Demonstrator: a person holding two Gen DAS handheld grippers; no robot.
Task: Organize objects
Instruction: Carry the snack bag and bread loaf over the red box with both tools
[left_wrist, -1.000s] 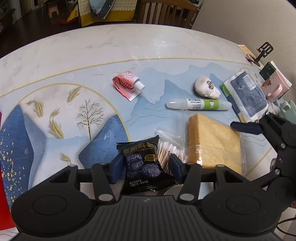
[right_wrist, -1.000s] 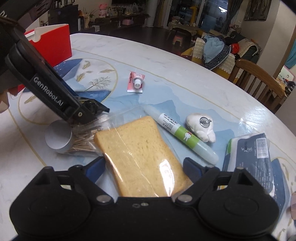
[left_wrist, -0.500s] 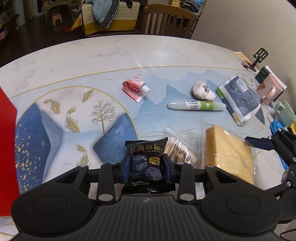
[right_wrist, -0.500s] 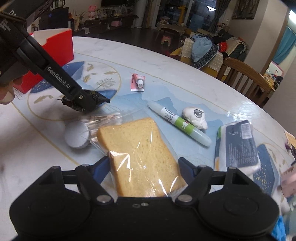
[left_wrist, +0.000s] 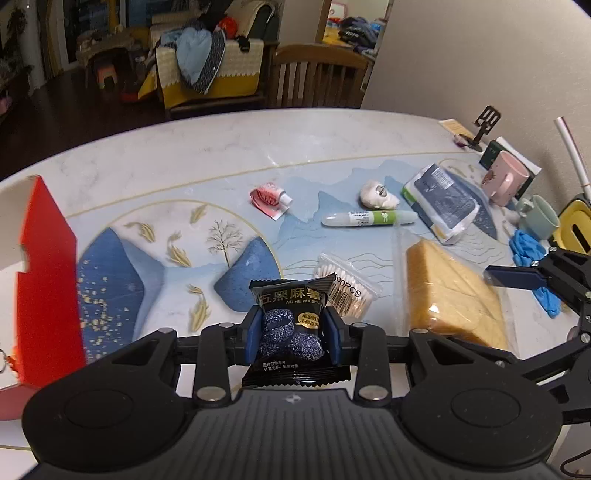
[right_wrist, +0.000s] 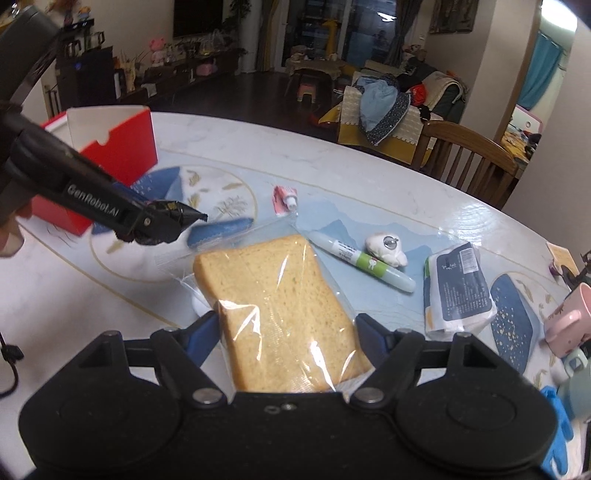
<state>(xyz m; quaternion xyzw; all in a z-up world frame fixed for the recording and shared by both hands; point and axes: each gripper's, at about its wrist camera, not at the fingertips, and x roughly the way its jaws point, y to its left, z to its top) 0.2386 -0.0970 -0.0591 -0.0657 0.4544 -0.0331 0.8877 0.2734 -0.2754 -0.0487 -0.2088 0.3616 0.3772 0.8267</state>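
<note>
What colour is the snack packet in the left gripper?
Black, with dark blue balls pictured on the snack packet; clearest in the left wrist view.

Wooden chair (left_wrist: 317, 75) behind the table (left_wrist: 207, 147) — cluttered sofa (left_wrist: 210, 70) beyond.

Taking the marker pen (left_wrist: 369, 218) as your landmark on the table (left_wrist: 184, 158): the keychain figure (left_wrist: 378, 194) is lying just behind it, the crumpled tube (left_wrist: 269, 197) to its left, the tissue pack (left_wrist: 441, 199) to its right, the cotton swab bag (left_wrist: 345, 284) before it, and the box (left_wrist: 48, 280) is standing far left.

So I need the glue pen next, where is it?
Left wrist view: the glue pen lies on the table, right of centre, before the white figurine, left of the tissue pack.
</note>
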